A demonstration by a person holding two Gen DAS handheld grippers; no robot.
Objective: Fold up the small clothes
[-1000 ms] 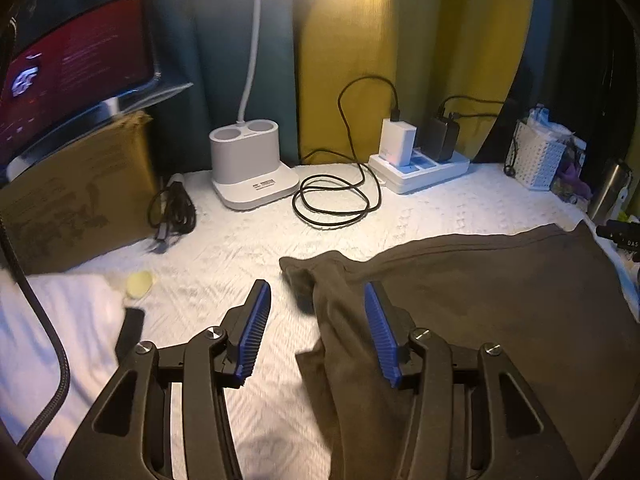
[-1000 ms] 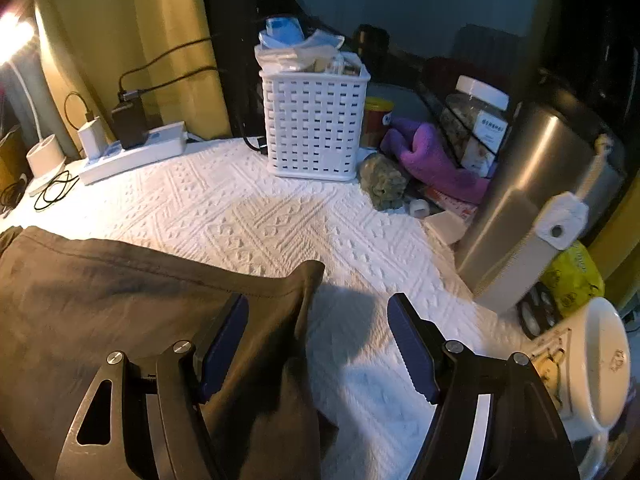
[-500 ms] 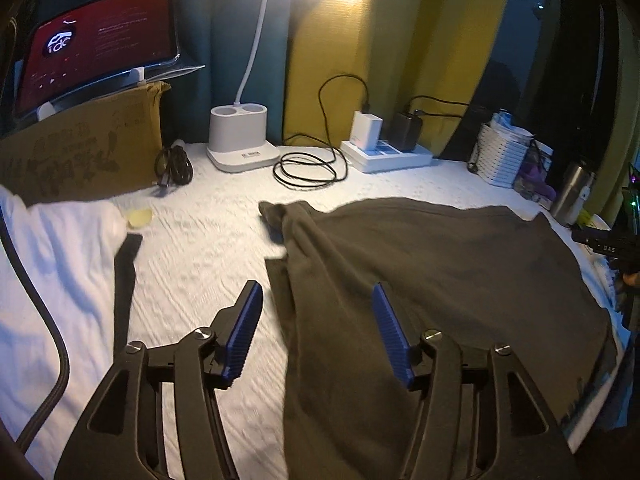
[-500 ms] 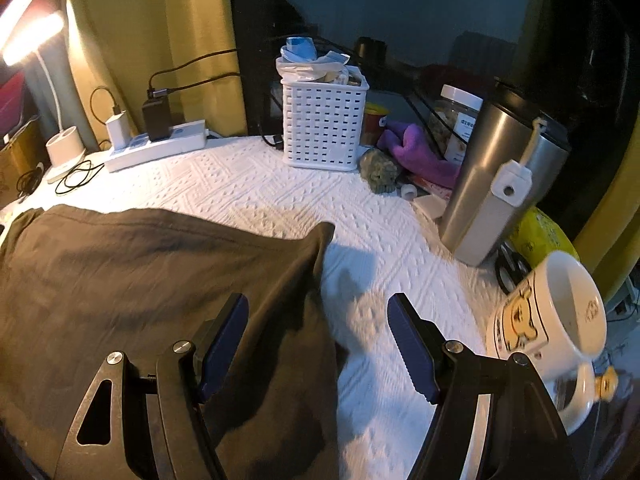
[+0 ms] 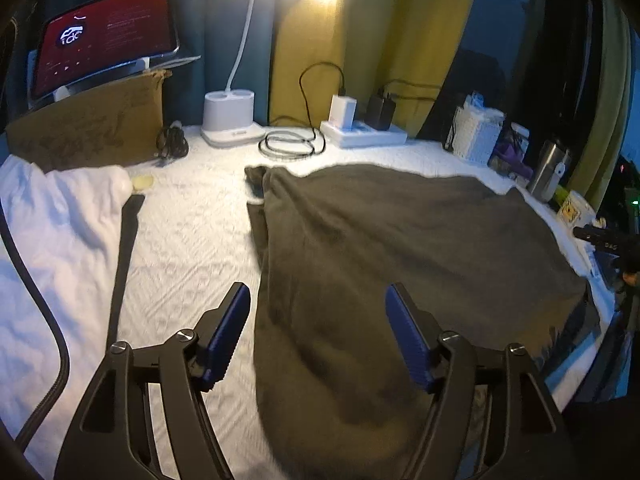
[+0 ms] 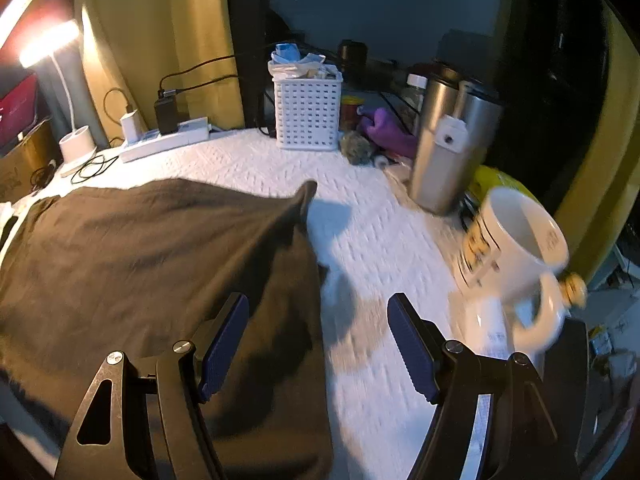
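A dark brown garment (image 5: 400,240) lies spread flat on the white quilted table cover (image 5: 188,232). In the left wrist view my left gripper (image 5: 318,320) hovers over the garment's left edge, its jaws opening, with nothing pressed between the blue pads (image 5: 230,332). In the right wrist view the same brown garment (image 6: 152,248) fills the left half. My right gripper (image 6: 318,328) stands open above its right edge, with cloth under the left pad and bare cover under the right one. Neither gripper holds the cloth.
White cloth (image 5: 60,232) with a dark strap (image 5: 124,252) lies at the left. At the back are a lamp base (image 5: 230,120), power strip (image 5: 360,132) and coiled cable (image 5: 290,144). A white basket (image 6: 306,114), steel flask (image 6: 444,152) and white mug (image 6: 516,256) crowd the right side.
Both grippers have pulled back toward the near edge, so more of the garment shows. The left jaws have spread wider and the cloth lies flat; the mug has come into the right wrist view.
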